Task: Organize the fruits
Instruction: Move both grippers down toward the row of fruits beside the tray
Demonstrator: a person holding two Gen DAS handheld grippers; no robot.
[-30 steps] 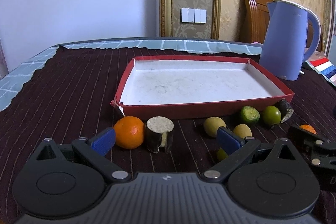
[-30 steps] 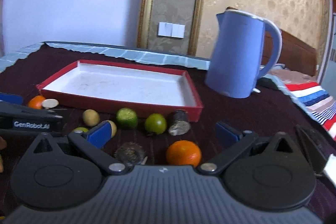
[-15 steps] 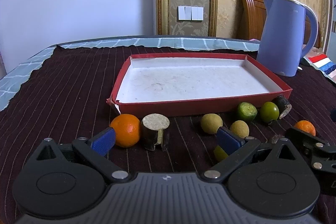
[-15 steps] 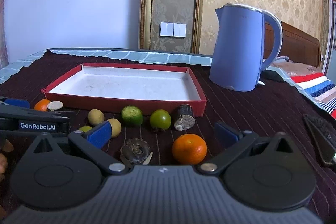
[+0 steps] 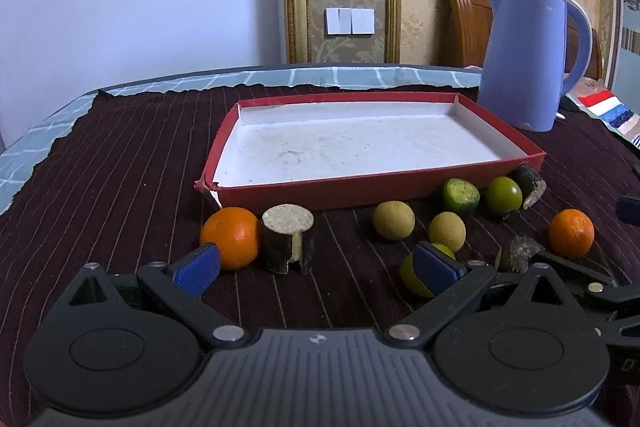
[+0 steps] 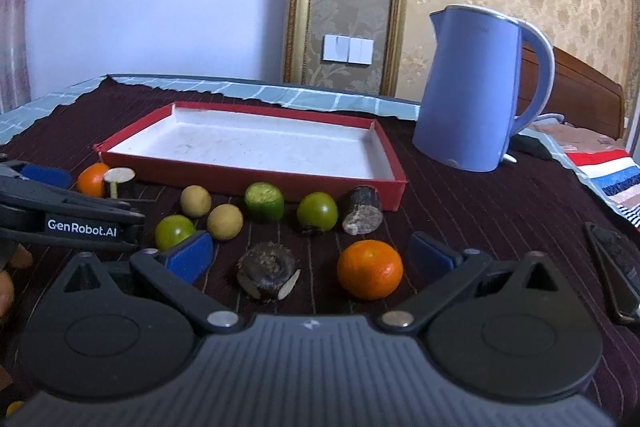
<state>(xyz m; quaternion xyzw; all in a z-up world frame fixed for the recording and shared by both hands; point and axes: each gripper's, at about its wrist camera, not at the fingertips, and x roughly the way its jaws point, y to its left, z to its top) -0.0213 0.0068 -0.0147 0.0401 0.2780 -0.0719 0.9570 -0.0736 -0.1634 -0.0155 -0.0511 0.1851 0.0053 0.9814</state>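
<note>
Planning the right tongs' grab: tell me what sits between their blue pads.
In the right wrist view, the right tongs stand open; between the pads lie a dark bristly piece and an orange on the cloth.

The left gripper (image 5: 316, 263) hangs low and level, its blue-padded fingers (image 5: 196, 265) spread wide apart with nothing between them. The right gripper (image 6: 310, 255) sits just beside it at the same low height — jaws likewise parted and empty — its fingers (image 6: 430, 257) pointing straight ahead.
</note>
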